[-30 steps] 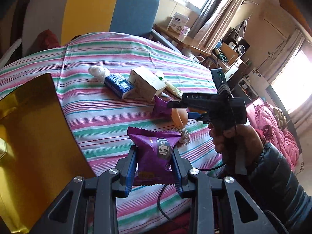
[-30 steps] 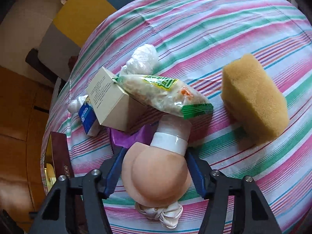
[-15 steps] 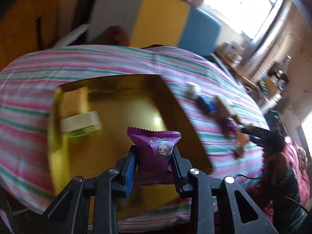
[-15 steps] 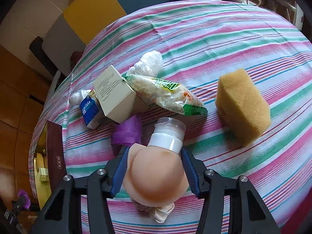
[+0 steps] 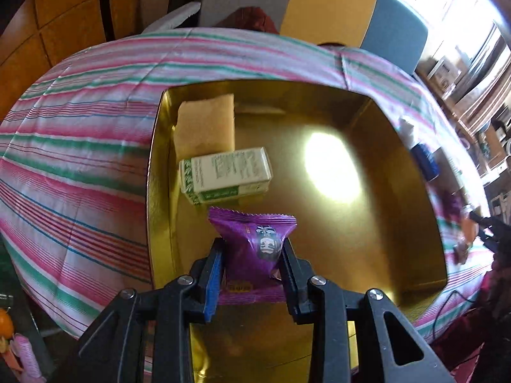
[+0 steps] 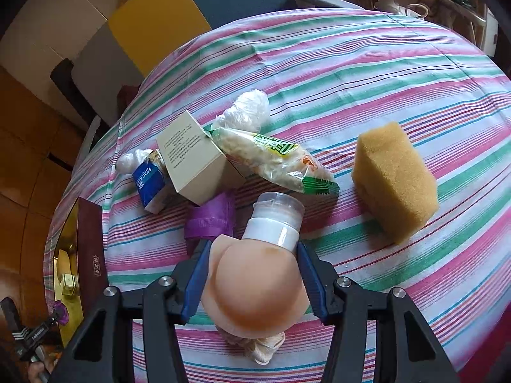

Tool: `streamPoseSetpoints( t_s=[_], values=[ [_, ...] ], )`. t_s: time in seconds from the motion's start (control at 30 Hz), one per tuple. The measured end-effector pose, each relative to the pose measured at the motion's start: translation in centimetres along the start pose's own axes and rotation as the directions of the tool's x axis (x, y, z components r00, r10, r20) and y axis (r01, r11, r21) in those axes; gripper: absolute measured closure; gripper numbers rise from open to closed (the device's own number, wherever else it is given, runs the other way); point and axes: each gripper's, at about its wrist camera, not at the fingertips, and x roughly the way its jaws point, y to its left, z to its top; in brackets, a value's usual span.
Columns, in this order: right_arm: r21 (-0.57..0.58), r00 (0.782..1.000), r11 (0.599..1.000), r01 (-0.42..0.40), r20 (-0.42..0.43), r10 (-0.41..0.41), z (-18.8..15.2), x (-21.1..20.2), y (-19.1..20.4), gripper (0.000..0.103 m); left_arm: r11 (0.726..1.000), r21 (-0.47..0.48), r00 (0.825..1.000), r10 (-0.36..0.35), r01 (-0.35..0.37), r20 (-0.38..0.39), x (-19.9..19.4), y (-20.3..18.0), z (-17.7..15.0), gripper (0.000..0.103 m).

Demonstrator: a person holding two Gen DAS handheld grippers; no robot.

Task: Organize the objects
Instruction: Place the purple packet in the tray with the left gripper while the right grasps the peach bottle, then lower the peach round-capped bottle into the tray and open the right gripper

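My left gripper [image 5: 252, 252] is shut on a purple snack packet [image 5: 254, 242] and holds it above the gold box [image 5: 383, 210]. In the box lie a yellow sponge [image 5: 206, 126] and a green-and-white carton [image 5: 226, 174]. My right gripper [image 6: 252, 268] is shut on a peach-coloured bottle [image 6: 255, 284] with a white cap, held over the striped tablecloth [image 6: 351, 63]. On the cloth lie a yellow sponge [image 6: 394, 180], a clear snack bag [image 6: 274, 161], a beige box [image 6: 191, 162], a blue packet [image 6: 148, 185], a purple packet [image 6: 212, 215] and a white wad [image 6: 247, 111].
The gold box [image 6: 68, 265] with its dark red wall shows at the left of the right wrist view. A white cloth bundle [image 6: 265, 346] lies under the bottle. A grey, yellow and blue chair [image 6: 166, 22] stands behind the table. The table edge is near in both views.
My left gripper has swung left with the purple packet, from over the cloth to over the gold box. My right gripper has risen a little with the bottle.
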Motion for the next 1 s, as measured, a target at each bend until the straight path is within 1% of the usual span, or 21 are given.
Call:
streamPoseSetpoints(
  t_s=[0.1, 0.17, 0.3, 0.43, 0.53, 0.63, 0.67, 0.77, 0.83, 1.0],
  values=[
    [-0.005, 1.000, 1.000, 0.002, 0.002, -0.002, 0.0, 0.0, 0.2, 0.048, 1.000, 0.012, 1.000, 0.018, -0.018, -0.005, 0.5, 0.2, 0.1, 0.070],
    [-0.006, 1.000, 1.000, 0.004, 0.004, -0.004, 0.0, 0.0, 0.3, 0.048, 0.999, 0.025, 0.999, 0.046, -0.046, -0.012, 1.2, 0.1, 0.3, 0.070],
    [0.001, 1.000, 1.000, 0.008, 0.012, -0.008, 0.1, -0.1, 0.1, 0.048, 0.998, 0.025, 0.997, 0.065, -0.064, -0.036, 2.2, 0.4, 0.7, 0.070],
    [-0.001, 1.000, 1.000, 0.015, 0.020, -0.015, 0.2, -0.2, 0.1, 0.048, 0.996, 0.023, 0.996, 0.082, -0.081, -0.026, 2.5, 0.5, 0.8, 0.069],
    [-0.003, 1.000, 1.000, 0.018, 0.020, -0.018, 0.2, -0.2, 0.2, 0.048, 0.992, 0.049, 0.993, 0.119, -0.118, -0.007, 2.7, 0.1, 0.7, 0.068],
    [-0.001, 1.000, 1.000, 0.019, 0.024, -0.019, 0.1, -0.2, 0.2, 0.048, 0.991, 0.048, 0.992, 0.123, -0.123, -0.001, 2.8, 0.1, 0.7, 0.067],
    [0.001, 0.999, 1.000, 0.020, 0.025, -0.020, 0.1, -0.2, 0.2, 0.048, 0.991, 0.048, 0.992, 0.127, -0.127, 0.001, 2.8, 0.2, 0.7, 0.063],
    [0.006, 0.999, 1.000, 0.020, 0.032, -0.020, 0.2, -0.4, 0.0, 0.048, 0.992, 0.033, 0.993, 0.121, -0.121, 0.011, 2.2, 0.3, 0.7, 0.057],
    [0.008, 0.999, 1.000, 0.017, 0.042, -0.017, 0.2, -0.6, 0.1, 0.048, 0.992, 0.032, 0.992, 0.125, -0.126, 0.022, 1.6, 0.2, 0.9, 0.057],
    [0.018, 0.995, 1.000, 0.012, 0.100, -0.014, 0.4, -1.7, -0.1, 0.048, 0.995, 0.033, 0.992, 0.095, -0.098, 0.083, -1.4, 0.4, 0.9, 0.055]
  ],
)
